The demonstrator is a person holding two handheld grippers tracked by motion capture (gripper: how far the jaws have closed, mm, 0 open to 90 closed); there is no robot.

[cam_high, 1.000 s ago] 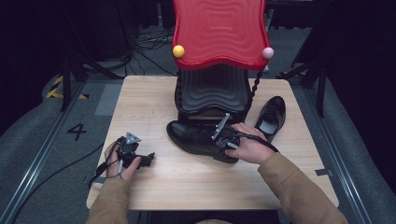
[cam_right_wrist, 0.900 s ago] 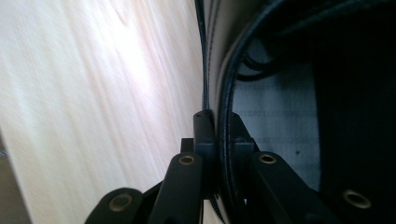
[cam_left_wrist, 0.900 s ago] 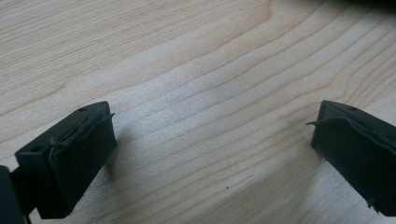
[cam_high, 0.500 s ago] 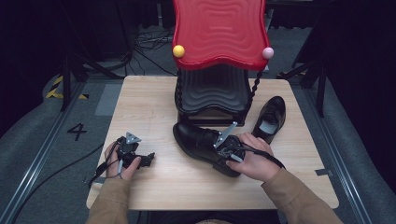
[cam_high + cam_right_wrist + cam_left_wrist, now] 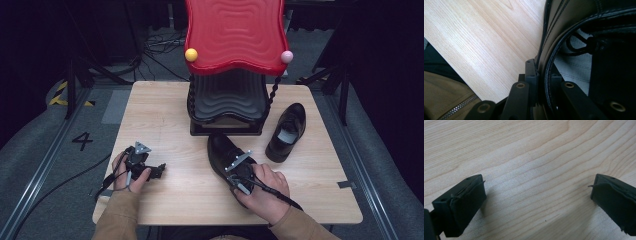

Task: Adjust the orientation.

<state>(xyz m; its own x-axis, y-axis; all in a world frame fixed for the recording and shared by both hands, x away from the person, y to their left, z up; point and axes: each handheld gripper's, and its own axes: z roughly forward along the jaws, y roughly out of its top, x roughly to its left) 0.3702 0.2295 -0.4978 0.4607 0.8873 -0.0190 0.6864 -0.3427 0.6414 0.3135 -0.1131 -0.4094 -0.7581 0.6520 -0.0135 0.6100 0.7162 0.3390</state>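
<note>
Nearest, the right gripper (image 5: 239, 176) pinches the heel rim of a black shoe (image 5: 223, 152) on the table (image 5: 165, 115), its jaws just easing; left gripper (image 5: 150, 172) rests spread, empty; farther off, second shoe (image 5: 287, 131), red-topped stand (image 5: 234, 32)

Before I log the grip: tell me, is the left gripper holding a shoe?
No, the left gripper stands open over bare table, nothing between its jaws.
</note>
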